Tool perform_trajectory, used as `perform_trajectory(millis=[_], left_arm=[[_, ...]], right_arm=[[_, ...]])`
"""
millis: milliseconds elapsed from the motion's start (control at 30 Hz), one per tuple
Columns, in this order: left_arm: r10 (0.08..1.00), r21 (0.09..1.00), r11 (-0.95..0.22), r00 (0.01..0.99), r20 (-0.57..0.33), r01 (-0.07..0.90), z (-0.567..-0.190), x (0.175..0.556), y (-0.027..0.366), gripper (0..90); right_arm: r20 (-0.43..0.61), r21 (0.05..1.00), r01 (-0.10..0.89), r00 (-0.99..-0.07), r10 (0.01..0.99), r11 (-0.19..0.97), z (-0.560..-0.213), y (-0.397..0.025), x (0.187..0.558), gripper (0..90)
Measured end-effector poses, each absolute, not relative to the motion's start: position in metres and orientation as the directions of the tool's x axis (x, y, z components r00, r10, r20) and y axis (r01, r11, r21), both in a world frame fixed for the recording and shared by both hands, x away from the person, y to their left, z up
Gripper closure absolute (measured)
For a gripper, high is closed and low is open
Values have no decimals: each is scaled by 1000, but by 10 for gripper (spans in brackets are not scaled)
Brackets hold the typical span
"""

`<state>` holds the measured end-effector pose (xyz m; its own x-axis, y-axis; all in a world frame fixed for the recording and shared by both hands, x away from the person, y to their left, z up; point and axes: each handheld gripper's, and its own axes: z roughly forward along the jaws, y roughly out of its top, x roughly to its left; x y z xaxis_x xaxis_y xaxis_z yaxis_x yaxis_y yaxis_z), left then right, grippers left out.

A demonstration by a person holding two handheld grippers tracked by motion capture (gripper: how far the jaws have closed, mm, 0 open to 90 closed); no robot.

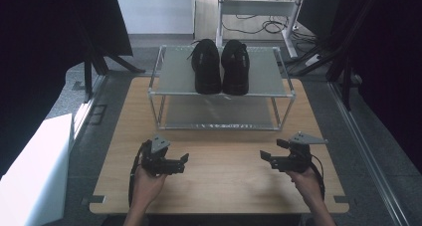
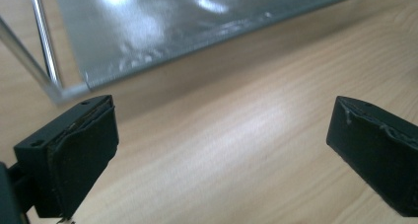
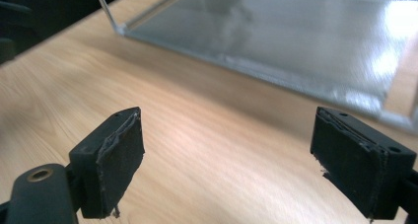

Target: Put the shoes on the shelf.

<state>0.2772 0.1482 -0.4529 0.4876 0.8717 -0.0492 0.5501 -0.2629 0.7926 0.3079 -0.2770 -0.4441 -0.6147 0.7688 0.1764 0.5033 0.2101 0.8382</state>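
Two black shoes (image 1: pixel 221 66) stand side by side on the top shelf of a two-tier metal rack (image 1: pixel 174 92) at the far side of the wooden table (image 1: pixel 219 181). My left gripper (image 1: pixel 184 162) is held low over the near left of the table, open and empty, its jaws pointing right. My right gripper (image 1: pixel 264 152) mirrors it at the near right, open and empty, jaws pointing left. The left gripper view has the wide-apart pads (image 2: pixel 84 155) over bare wood, with the rack's lower shelf (image 2: pixel 162 21) beyond. The right gripper view has its pads (image 3: pixel 116 160) apart before the same shelf (image 3: pixel 296 36).
A white box (image 1: pixel 35 171) stands on the floor at the left. Black curtains and stand legs (image 1: pixel 94 61) flank the table. A white frame with cables (image 1: pixel 259 12) stands behind the rack. Bare wood lies between the grippers and the rack.
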Motion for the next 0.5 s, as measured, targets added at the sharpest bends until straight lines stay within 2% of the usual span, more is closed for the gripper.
perform_trajectory(millis=[233,500], left_arm=[[869,788,-258,491,-65,559,-477,264,153,0],[866,750,-313,499,-26,583,-497,260,148,0]], right_arm=[[146,802,542,-587,796,253,-467,-283,299,26],[53,758,549,-590,805,352,-490,-284,295,0]])
